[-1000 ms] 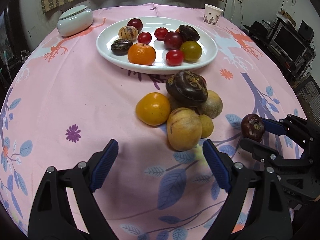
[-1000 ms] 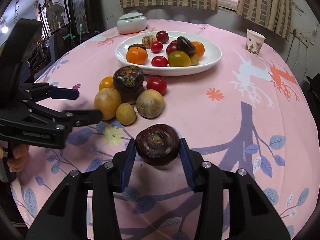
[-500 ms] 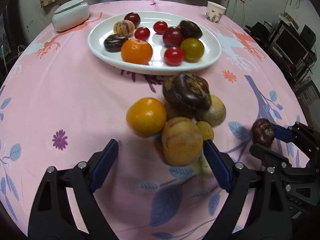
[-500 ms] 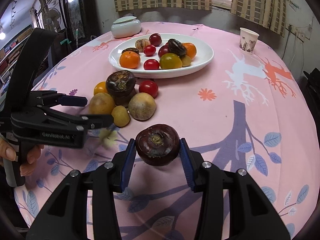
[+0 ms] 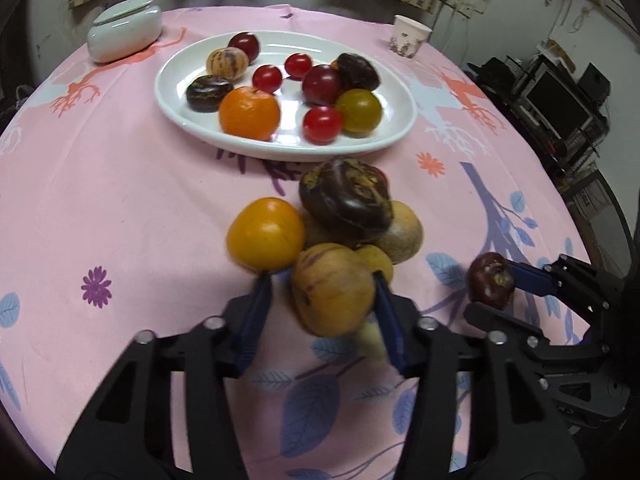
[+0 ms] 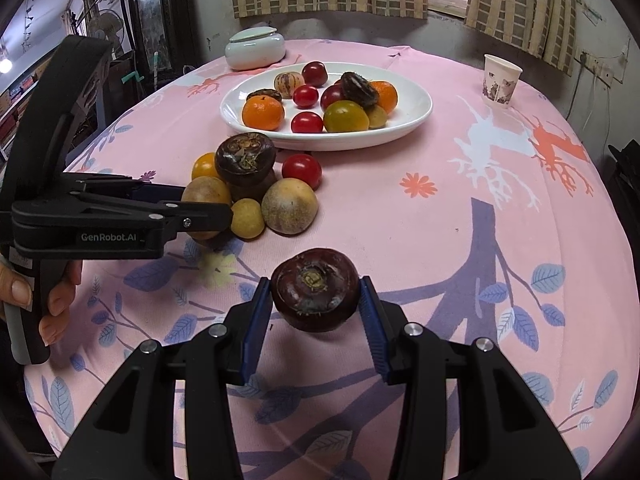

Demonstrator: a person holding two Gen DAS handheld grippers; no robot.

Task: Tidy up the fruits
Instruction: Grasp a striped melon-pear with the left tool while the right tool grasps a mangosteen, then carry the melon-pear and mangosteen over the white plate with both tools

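Observation:
A white oval plate (image 5: 176, 92) (image 6: 416, 114) at the back holds several fruits. In front of it lies a pile: an orange fruit (image 5: 265, 234), a big dark purple fruit (image 5: 346, 200) (image 6: 245, 158) on top, a brownish round fruit (image 5: 404, 234) (image 6: 290, 206), a small yellow one (image 6: 247, 218) and a red tomato (image 6: 302, 170). My left gripper (image 5: 322, 294) has closed around a tan striped fruit (image 5: 332, 288) (image 6: 206, 194) at the pile's near edge. My right gripper (image 6: 314, 300) is shut on a dark purple fruit (image 6: 316, 288) (image 5: 491, 284), held above the cloth to the right of the pile.
A pink patterned cloth (image 5: 120, 208) covers the round table. A white lidded dish (image 5: 124, 32) (image 6: 255, 47) stands at the back left, a paper cup (image 5: 410, 36) (image 6: 500, 80) at the back right. Electronics (image 5: 560, 104) stand beyond the table's right edge.
My left gripper moved forward to the pile and its jaws narrowed around the tan striped fruit. My right gripper kept hold of the dark purple fruit and barely moved.

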